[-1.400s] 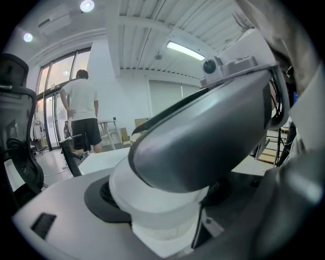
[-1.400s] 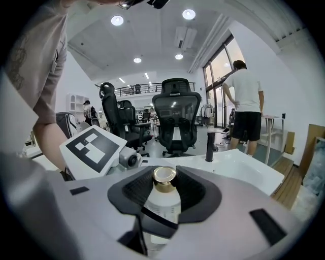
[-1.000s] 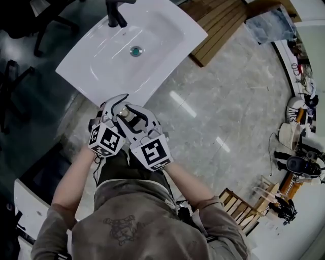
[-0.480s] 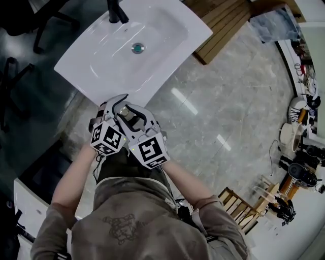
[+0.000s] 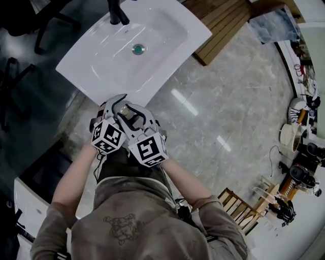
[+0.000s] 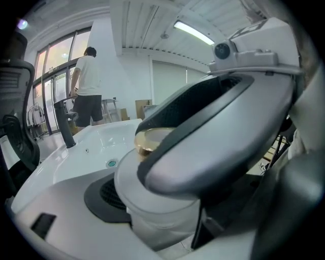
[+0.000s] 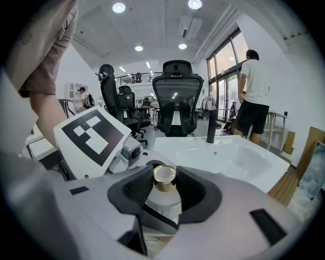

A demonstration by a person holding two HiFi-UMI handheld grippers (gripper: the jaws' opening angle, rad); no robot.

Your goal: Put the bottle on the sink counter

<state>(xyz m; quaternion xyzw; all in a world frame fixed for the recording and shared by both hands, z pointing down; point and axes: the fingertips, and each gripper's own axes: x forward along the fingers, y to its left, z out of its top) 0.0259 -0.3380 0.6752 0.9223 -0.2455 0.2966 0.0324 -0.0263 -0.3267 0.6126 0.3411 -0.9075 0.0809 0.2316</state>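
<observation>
A white bottle (image 7: 162, 202) with a gold cap (image 7: 164, 176) stands upright between both grippers, just off the near edge of the white sink (image 5: 101, 76). My right gripper (image 7: 163, 195) is shut on the bottle's shoulder, with dark pads on either side below the cap. My left gripper (image 6: 165, 223) grips the bottle's body (image 6: 162, 218) lower down, and its left pad (image 6: 101, 195) lies against it. In the head view the bottle (image 5: 133, 118) shows between the left gripper (image 5: 121, 109) and the right gripper (image 5: 136, 116), held close to my body.
The sink has a black faucet (image 5: 116, 12) and a drain (image 5: 138, 49). Wooden slats (image 5: 218, 25) lie beyond its right end. Office chairs (image 7: 177, 96) stand behind the sink, and a person (image 7: 254, 91) stands by the windows. Clutter lines the floor's right edge (image 5: 299, 152).
Both grippers hold the bottle in the same place by the sink's near edge. Only the head view has shifted a little.
</observation>
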